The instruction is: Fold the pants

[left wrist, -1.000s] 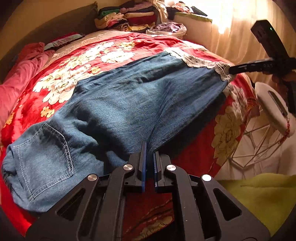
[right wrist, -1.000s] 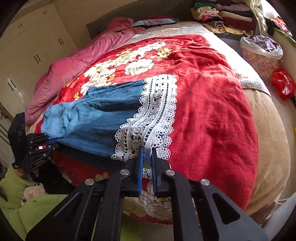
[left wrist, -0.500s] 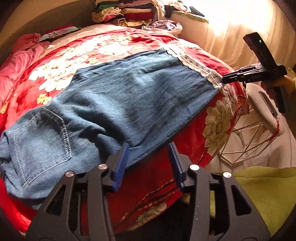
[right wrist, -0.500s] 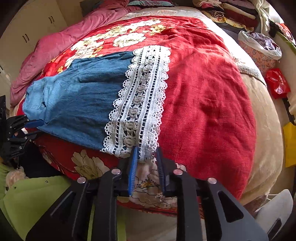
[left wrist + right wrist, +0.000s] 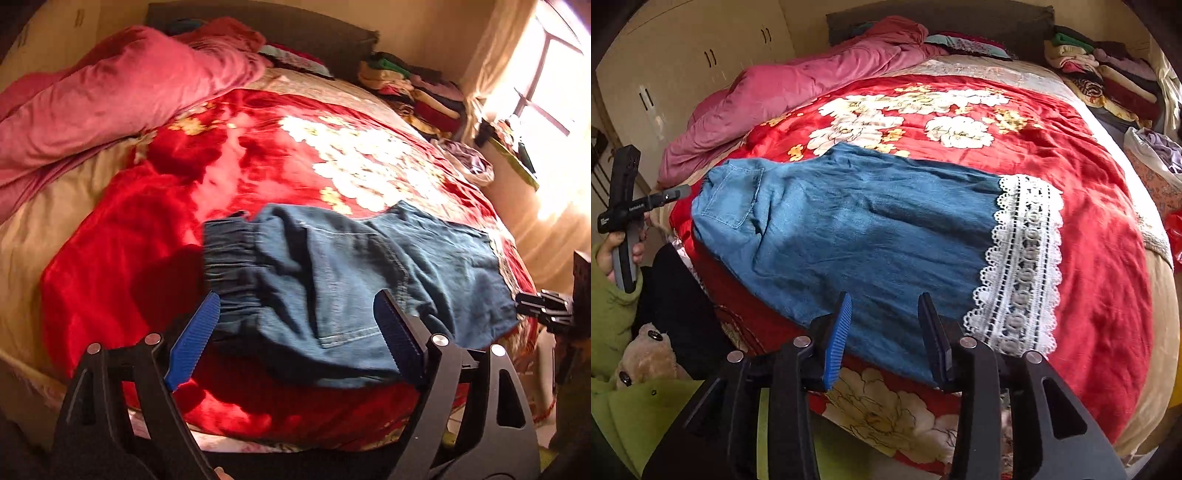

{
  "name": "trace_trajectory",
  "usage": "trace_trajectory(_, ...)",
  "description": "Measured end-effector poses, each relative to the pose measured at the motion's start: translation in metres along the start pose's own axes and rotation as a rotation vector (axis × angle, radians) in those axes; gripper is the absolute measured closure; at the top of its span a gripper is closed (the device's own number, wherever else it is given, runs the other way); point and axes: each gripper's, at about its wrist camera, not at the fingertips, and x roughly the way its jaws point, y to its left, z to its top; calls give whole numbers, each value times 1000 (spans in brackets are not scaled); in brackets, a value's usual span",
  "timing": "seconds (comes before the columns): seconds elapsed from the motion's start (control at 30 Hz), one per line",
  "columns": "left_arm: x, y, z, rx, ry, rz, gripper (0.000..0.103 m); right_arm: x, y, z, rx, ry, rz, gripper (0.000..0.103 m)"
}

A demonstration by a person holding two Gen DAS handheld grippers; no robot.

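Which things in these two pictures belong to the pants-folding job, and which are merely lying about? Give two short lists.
Belonging to the job:
- denim pants with white lace hem
- left gripper, open
- right gripper, open
- red floral bedspread they lie on

Lying about:
- pink quilt
- stacked clothes
- stuffed toy
- bag of clothes

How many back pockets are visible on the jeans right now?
1. A single patch pocket sits near the waistband end of the jeans; a second may be hidden underneath, since they lie folded.

Red floral bedspread (image 5: 1089, 206), pink duvet (image 5: 110, 96).
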Motion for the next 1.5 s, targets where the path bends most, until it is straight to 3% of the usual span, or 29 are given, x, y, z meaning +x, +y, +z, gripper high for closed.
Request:
trace_trajectory(0.17,26,20,-4,-93,68,0,21,10,-11,-3,24,23,-54,61)
trace_trajectory(0.23,37,17,-5,-100,77,9,63,13,-18,-6,38,41,-79,60)
trace_trajectory(0.33,37,9,0,-56,32,40,67,22,-27,-11,59,73,-97,60)
trace_trajectory(0.4,28,15,9,-63,-7,45,67,24,-29,-13,68,84,-98,60)
trace_trajectory(0.47,23,26,15,-45,-25,109,67,24,-29,-15,68,82,-94,60)
trace_trajectory(0.53,31,41,9,-108,17,58,66,27,-28,-16,65,83,-101,60)
trace_trajectory(0.67,46,50,-3,-146,51,46,56,33,-26,-18,53,85,-121,60)
trace_trajectory(0.73,39,51,-2,-152,32,42,50,32,-27,-18,54,82,-116,60)
trace_trajectory(0.93,-6,43,7,-107,-70,103,49,17,-32,-16,97,20,-80,60)
trace_trajectory(1.17,-38,7,27,-18,-158,77,41,-13,-61,2,190,-127,-106,60)
trace_trajectory(1.5,12,-76,44,138,-60,-48,38,4,-133,46,351,-151,-99,60)
